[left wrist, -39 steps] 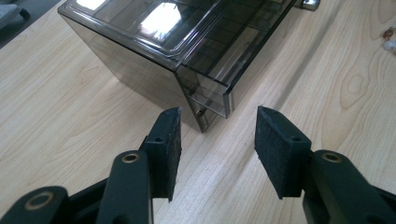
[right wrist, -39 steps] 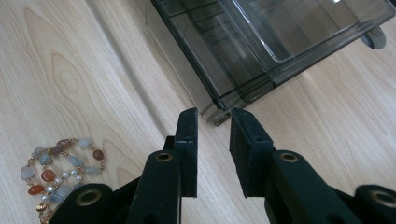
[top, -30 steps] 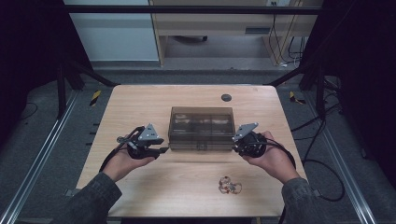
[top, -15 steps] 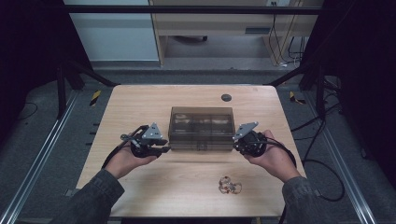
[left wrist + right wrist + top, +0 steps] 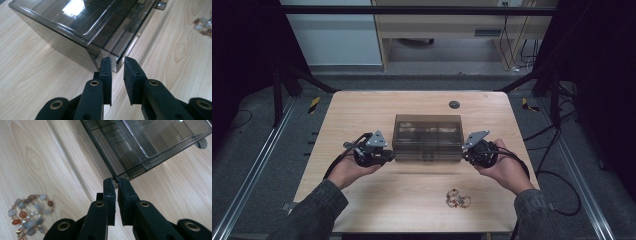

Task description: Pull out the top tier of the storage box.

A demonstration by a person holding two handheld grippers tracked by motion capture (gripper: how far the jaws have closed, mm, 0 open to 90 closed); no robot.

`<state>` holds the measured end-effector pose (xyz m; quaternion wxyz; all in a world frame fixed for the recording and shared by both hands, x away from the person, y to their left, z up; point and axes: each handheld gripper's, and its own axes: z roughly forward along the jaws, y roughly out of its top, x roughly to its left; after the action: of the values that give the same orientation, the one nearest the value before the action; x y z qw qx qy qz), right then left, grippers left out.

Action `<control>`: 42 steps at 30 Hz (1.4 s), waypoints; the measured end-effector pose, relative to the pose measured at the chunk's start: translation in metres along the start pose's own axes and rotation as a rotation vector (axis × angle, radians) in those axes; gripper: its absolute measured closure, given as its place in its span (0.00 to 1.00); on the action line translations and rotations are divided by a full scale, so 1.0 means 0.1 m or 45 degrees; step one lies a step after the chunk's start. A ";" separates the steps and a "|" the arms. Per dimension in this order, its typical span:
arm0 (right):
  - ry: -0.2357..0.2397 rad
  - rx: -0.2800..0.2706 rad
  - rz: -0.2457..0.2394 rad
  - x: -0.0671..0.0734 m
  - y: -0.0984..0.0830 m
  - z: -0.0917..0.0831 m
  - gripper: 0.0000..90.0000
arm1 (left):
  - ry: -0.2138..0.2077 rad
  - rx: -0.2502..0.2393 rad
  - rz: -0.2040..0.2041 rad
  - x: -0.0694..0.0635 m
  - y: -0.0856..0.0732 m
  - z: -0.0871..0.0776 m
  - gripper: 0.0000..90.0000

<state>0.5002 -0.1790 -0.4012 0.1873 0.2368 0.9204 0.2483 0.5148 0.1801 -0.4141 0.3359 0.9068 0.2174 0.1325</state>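
Wooden table (image 5: 362,115): smoky clear compartment box (image 5: 427,131) sits mid-table. Left gripper (image 5: 117,62) has just been closing, jaws narrow, straddling its near corner lip; right gripper (image 5: 116,180) pinches the opposite corner. Grip evenly, lift the lid level (bead bracelet (image 5: 28,213) stays clear).

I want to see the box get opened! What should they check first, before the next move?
1. Left gripper at the box's near left corner: ok; its jaws have just been closing, with a small gap between them.
2. Right gripper at the near right corner: ok, jaws nearly together around the lid's edge.
3. Firm hold on the lid on both sides: cannot tell.
4. Front latch undone: cannot tell.
5. Bead bracelet lying apart from the box: ok.
6. Box flat on the table: ok.
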 end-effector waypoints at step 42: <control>0.032 0.014 -0.026 0.15 -0.05 -0.10 0.96 | -0.006 0.024 0.075 -0.15 -0.05 -0.12 0.95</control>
<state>0.4813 -0.1783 -0.3988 0.1769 0.2253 0.9264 0.2444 0.4951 0.1833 -0.4099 0.3239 0.9162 0.1912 0.1382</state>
